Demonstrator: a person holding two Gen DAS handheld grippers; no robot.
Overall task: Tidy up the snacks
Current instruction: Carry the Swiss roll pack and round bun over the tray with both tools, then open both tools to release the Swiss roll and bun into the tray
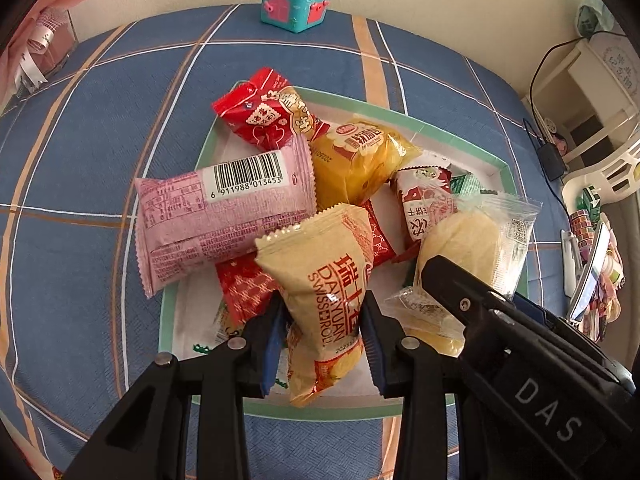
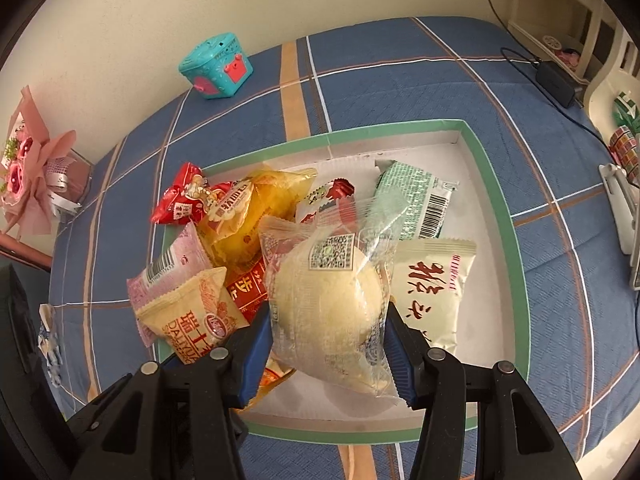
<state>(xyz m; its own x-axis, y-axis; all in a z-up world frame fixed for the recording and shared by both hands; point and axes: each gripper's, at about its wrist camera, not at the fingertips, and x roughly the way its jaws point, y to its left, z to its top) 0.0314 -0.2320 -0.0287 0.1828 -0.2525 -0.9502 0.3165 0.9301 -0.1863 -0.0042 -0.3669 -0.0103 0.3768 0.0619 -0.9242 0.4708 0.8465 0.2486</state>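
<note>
A white tray with a green rim (image 1: pixel 168 316) (image 2: pixel 492 184) lies on a blue plaid cloth and holds a heap of snack packets. My left gripper (image 1: pixel 323 308) is shut on a beige Swiss roll packet (image 1: pixel 320 264), which stands upright over the tray's near side. My right gripper (image 2: pixel 329 320) is shut on a clear-wrapped pale bun (image 2: pixel 324 280) above the tray; its black finger (image 1: pixel 460 296) shows at the right of the left wrist view. In the heap are a pink barcode packet (image 1: pixel 224 216), a yellow bun packet (image 1: pixel 360 160) and a red packet (image 1: pixel 260 112).
A green packet (image 2: pixel 412 200) and a cream packet with red characters (image 2: pixel 436 284) lie in the tray's right half. A teal toy box (image 1: pixel 298 0) stands at the far edge by the wall. A pink bouquet (image 2: pixel 28 168) sits left; a charger (image 2: pixel 556 80) and cluttered shelves are right.
</note>
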